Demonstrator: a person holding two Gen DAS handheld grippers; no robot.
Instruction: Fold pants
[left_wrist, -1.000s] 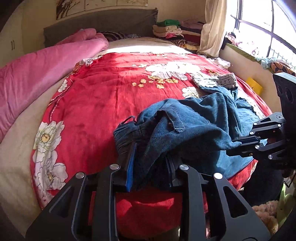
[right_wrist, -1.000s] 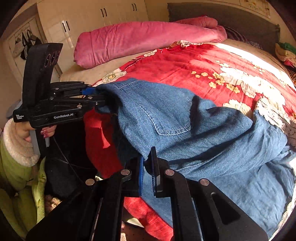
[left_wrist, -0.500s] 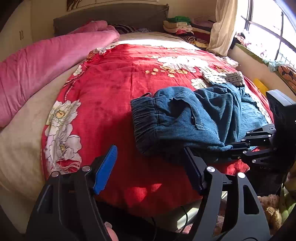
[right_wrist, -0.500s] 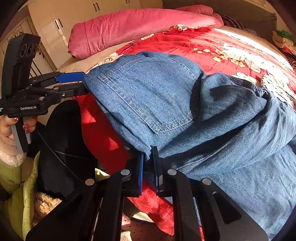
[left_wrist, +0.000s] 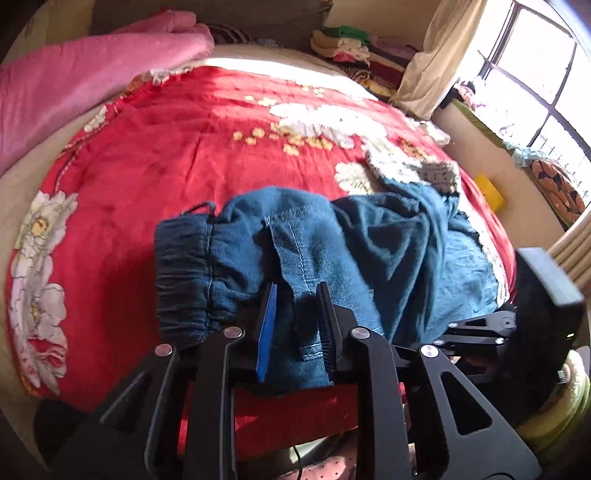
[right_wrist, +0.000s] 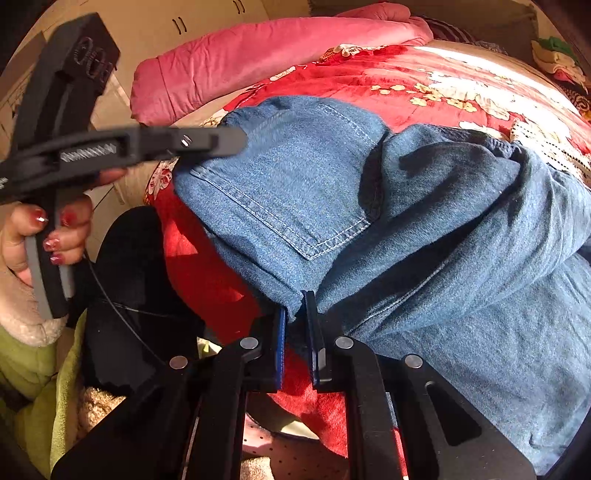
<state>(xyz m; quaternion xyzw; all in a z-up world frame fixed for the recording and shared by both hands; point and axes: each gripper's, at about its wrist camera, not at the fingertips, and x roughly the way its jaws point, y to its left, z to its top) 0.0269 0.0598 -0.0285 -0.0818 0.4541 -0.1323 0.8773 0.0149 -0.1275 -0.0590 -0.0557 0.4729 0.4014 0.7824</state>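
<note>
Blue denim pants (left_wrist: 369, 251) lie bunched on the red floral bedspread (left_wrist: 166, 155) near the bed's front edge, elastic waistband (left_wrist: 184, 280) to the left. My left gripper (left_wrist: 295, 295) is closed on a fold of denim near the waistband. In the right wrist view the pants (right_wrist: 443, 240) show a back pocket (right_wrist: 295, 184). My right gripper (right_wrist: 297, 306) is shut on the denim edge below that pocket. The left gripper (right_wrist: 221, 142) shows there at the pants' far corner.
A pink duvet (left_wrist: 74, 74) lies along the bed's left side. Folded clothes (left_wrist: 343, 44) are stacked at the headboard. A knitted cloth (left_wrist: 424, 170) lies beyond the pants. A window (left_wrist: 535, 74) and curtain are at right. Wardrobe doors (right_wrist: 192, 22) stand behind.
My left gripper let go of the waistband and opened half a second ago; it has now closed again on a fold of the pants. My right gripper kept its hold.
</note>
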